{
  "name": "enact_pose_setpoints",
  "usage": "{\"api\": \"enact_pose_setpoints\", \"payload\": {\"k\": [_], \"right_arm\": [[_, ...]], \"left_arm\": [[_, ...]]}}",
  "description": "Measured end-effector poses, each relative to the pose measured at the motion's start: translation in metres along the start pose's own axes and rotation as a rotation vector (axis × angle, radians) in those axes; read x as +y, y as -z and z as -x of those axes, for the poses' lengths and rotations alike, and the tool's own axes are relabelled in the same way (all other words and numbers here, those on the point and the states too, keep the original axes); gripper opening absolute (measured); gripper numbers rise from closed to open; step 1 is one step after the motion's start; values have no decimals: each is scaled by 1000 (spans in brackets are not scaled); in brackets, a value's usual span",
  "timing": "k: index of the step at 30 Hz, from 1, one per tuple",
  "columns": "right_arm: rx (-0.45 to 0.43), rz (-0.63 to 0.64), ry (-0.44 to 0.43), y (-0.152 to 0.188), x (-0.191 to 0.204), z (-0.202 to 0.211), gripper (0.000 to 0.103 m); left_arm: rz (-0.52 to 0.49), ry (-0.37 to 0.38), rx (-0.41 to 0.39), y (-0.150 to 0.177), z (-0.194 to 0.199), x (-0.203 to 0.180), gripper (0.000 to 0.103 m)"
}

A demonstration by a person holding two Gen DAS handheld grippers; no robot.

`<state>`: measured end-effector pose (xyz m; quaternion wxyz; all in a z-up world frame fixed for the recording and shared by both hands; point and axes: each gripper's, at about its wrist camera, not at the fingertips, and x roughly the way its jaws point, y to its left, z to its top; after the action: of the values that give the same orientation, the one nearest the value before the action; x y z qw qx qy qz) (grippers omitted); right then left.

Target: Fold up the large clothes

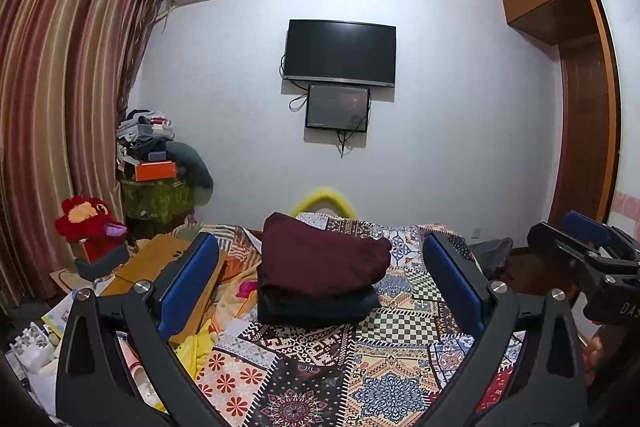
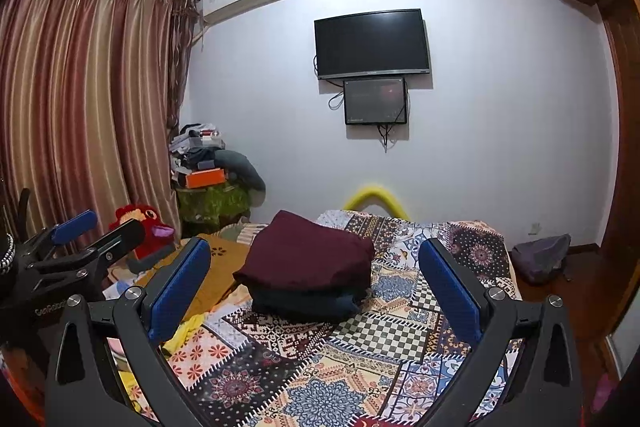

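A folded maroon garment (image 1: 320,259) lies on top of a folded dark navy garment (image 1: 316,307) in a stack on the patterned bedspread (image 1: 384,379). The same stack shows in the right wrist view, maroon (image 2: 308,255) over navy (image 2: 304,303). My left gripper (image 1: 320,283) is open and empty, held above the bed short of the stack. My right gripper (image 2: 316,287) is open and empty too, beside the left one; it shows at the right edge of the left wrist view (image 1: 580,251). The left gripper shows at the left edge of the right wrist view (image 2: 96,231).
A red plush toy (image 1: 88,223) and an orange cloth (image 1: 160,259) lie left of the stack. Clutter with an orange box (image 1: 154,169) stands in the far left corner by the curtains (image 1: 60,107). A television (image 1: 340,53) hangs on the far wall. A wardrobe (image 1: 580,67) stands on the right.
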<state>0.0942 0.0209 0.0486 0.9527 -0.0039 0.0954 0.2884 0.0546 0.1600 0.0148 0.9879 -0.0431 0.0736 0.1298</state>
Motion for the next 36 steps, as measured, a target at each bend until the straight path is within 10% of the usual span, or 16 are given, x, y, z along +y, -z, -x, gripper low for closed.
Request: {"api": "enact_pose_setpoints", "payload": {"k": [36], "right_arm": [[8,-54,8,-4,-15,6,103]], "left_arm": [[-21,69,20,2,-1,-8,103]]}}
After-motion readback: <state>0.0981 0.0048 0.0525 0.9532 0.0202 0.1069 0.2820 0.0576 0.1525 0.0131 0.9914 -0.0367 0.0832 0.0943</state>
